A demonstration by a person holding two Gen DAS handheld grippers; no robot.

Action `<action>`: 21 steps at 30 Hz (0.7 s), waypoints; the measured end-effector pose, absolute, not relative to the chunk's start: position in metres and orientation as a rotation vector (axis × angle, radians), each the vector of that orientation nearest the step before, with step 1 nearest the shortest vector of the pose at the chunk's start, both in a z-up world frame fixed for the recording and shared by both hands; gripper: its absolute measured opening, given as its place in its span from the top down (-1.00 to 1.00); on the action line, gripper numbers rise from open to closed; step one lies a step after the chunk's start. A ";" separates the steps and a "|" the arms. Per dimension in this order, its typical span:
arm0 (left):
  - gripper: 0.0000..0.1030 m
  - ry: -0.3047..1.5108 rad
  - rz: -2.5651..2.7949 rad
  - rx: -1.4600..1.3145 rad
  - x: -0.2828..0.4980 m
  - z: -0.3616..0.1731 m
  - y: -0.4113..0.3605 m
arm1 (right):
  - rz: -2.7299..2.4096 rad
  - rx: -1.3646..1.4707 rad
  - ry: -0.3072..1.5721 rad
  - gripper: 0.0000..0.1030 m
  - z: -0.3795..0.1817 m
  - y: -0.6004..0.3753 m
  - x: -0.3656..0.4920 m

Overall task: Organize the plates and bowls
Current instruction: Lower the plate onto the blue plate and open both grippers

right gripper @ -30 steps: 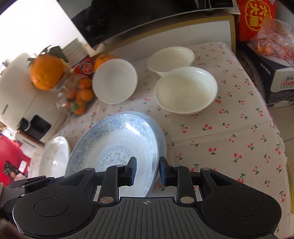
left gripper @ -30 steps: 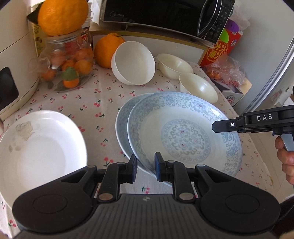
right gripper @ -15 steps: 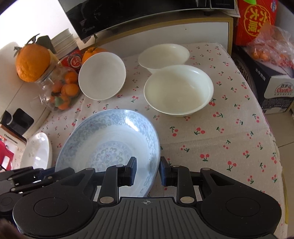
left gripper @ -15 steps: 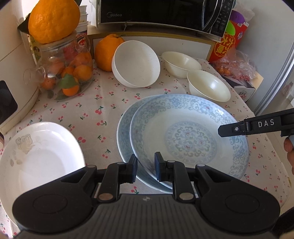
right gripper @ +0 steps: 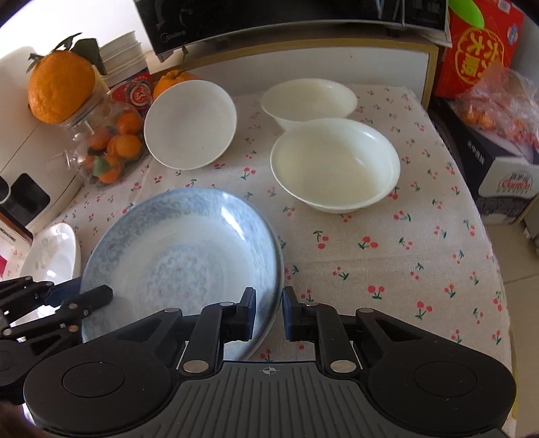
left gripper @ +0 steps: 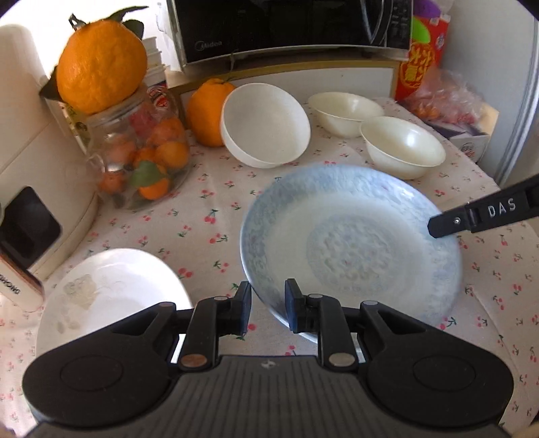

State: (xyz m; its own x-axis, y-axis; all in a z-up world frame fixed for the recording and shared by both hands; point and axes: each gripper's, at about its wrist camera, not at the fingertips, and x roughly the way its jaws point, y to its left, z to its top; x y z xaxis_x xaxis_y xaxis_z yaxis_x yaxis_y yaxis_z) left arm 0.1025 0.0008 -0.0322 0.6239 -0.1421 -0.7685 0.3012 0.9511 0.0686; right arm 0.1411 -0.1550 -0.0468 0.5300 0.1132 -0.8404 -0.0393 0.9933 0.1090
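A blue-patterned plate (left gripper: 350, 242) lies on the cherry-print tablecloth (left gripper: 202, 232); it also shows in the right wrist view (right gripper: 175, 256). A second plate under it is now hidden. My left gripper (left gripper: 267, 311) straddles its near rim, jaws slightly apart. My right gripper (right gripper: 267, 313) straddles the opposite rim, jaws slightly apart; its finger shows in the left wrist view (left gripper: 485, 215). A white plate (left gripper: 107, 296) lies at the left. A tilted white bowl (left gripper: 266, 124) and two cream bowls (left gripper: 402, 148) (left gripper: 345, 113) stand behind.
A glass jar of small oranges (left gripper: 138, 151) with a big orange (left gripper: 101, 64) on top stands at the back left. Another orange (left gripper: 209, 114) leans by the tilted bowl. A microwave (left gripper: 286, 27) sits on a shelf behind. The table's right edge (right gripper: 498, 269) drops to the floor.
The top blue plate has slid left until it sits squarely over the lower one, which no longer shows. Both grippers moved along with it, still at its rims.
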 end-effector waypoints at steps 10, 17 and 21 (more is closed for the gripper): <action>0.16 0.940 -0.271 -0.051 0.114 -0.033 0.027 | 0.088 0.143 0.998 0.36 -0.045 -0.157 0.144; -0.36 0.913 -0.299 -0.084 0.106 -0.024 0.032 | 0.079 0.186 0.974 -0.31 -0.038 -0.161 0.142; -0.61 0.902 -0.308 -0.091 0.104 -0.018 0.037 | 0.081 0.188 0.959 -0.41 -0.034 -0.158 0.140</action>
State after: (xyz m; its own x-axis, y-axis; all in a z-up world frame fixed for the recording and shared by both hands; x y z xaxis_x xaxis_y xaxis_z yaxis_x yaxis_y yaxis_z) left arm 0.1042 0.0375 -0.0178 0.5794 -0.3009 -0.7575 0.2248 0.9523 -0.2064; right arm 0.1404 -0.1578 -0.0340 0.5729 0.1516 -0.8055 0.0149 0.9807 0.1952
